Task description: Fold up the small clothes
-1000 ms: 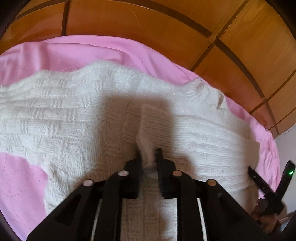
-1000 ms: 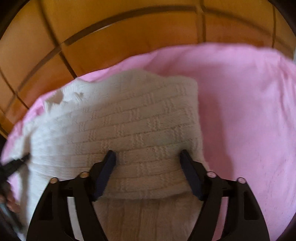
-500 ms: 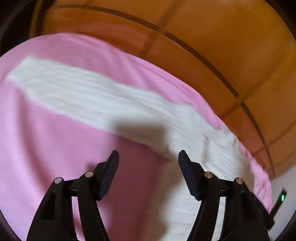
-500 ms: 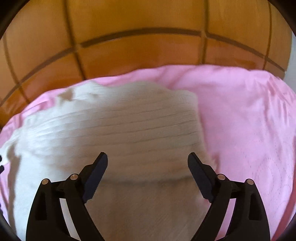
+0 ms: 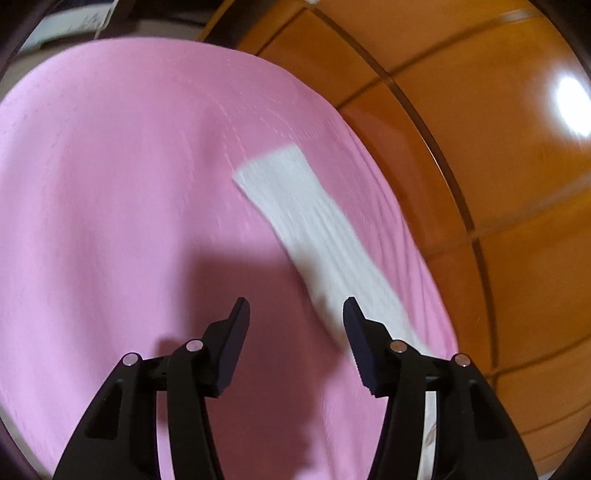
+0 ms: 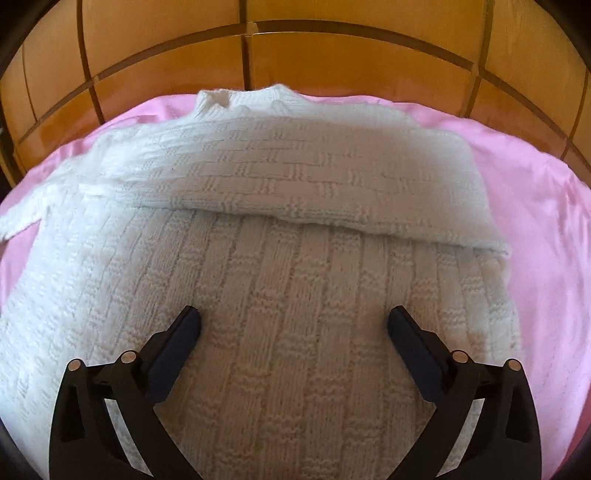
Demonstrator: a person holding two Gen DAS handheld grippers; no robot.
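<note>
A white knitted sweater (image 6: 288, 295) lies on a pink sheet (image 6: 546, 229). One sleeve (image 6: 295, 173) is folded across its chest. My right gripper (image 6: 294, 326) is open and empty, just above the sweater's body. In the left wrist view the other sleeve (image 5: 317, 229) lies stretched out and blurred on the pink sheet (image 5: 129, 203), running away to the upper left. My left gripper (image 5: 295, 314) is open and empty above the sheet, with the sleeve passing just by its right finger (image 5: 364, 347).
A wooden floor with dark seams (image 5: 498, 166) surrounds the pink sheet and also shows in the right wrist view (image 6: 166, 48). The sheet's edge runs close along the outstretched sleeve. Something pale (image 5: 70, 26) stands at the far upper left.
My left gripper let go of the sweater fabric, opened and swung left to face the outstretched sleeve. My right gripper opened wider and drew back over the sweater's body.
</note>
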